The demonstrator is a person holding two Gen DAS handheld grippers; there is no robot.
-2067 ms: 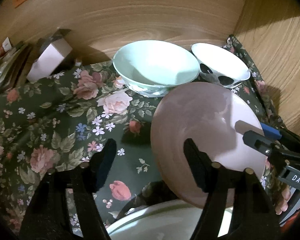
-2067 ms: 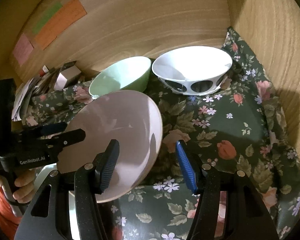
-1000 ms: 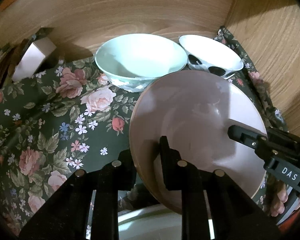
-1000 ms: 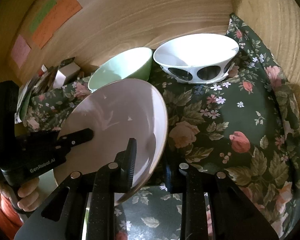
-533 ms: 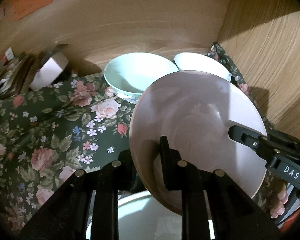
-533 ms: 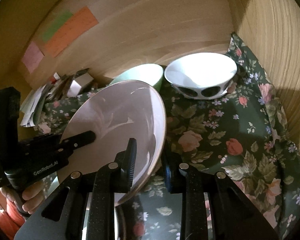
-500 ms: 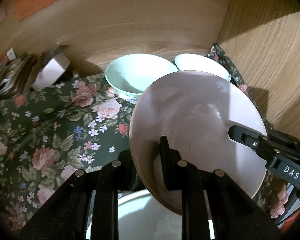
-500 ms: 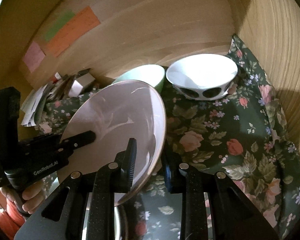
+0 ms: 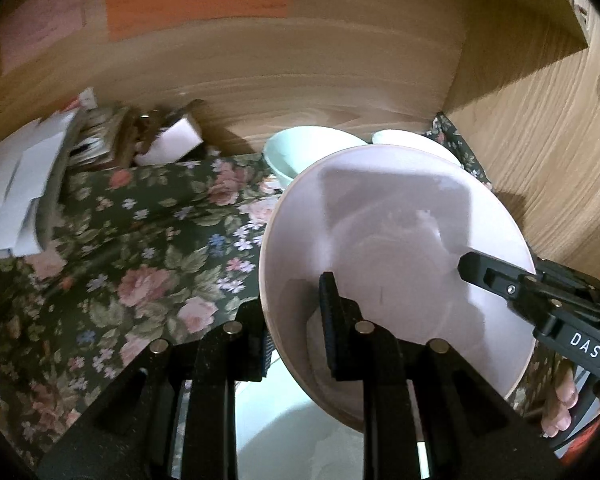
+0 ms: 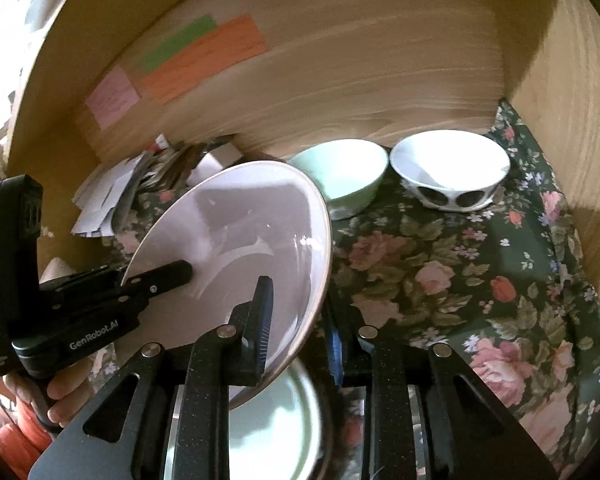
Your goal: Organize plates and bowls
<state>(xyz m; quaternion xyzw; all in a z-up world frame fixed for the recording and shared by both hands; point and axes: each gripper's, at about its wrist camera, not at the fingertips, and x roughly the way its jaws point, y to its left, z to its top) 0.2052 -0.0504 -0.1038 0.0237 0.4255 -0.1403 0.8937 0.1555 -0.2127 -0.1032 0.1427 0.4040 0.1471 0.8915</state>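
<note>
A pale pink plate (image 9: 400, 248) (image 10: 236, 240) hangs tilted above the floral cloth, held from both sides. My left gripper (image 9: 296, 332) is shut on its near left rim, and my right gripper (image 10: 300, 320) is shut on its right rim. Each gripper shows in the other's view, the right gripper (image 9: 540, 300) and the left gripper (image 10: 100, 304) clamping the plate's edge. Below the pink plate lies a white plate with a green rim (image 10: 276, 420) (image 9: 300, 440). At the back stand a mint green bowl (image 10: 340, 172) (image 9: 296, 152) and a white bowl with dark ovals (image 10: 452, 172).
The dark floral cloth (image 10: 460, 280) (image 9: 140, 240) covers the shelf between a wooden back wall (image 10: 340, 60) and right side wall (image 10: 572, 80). Papers and small boxes (image 9: 40, 176) (image 10: 140, 184) are piled at the back left. Coloured notes (image 9: 196, 0) are stuck on the back wall.
Both grippers, shut on the pink plate, have lifted it up and back from the cloth. It now covers more of the bowls, and the notes on the wall have come into view.
</note>
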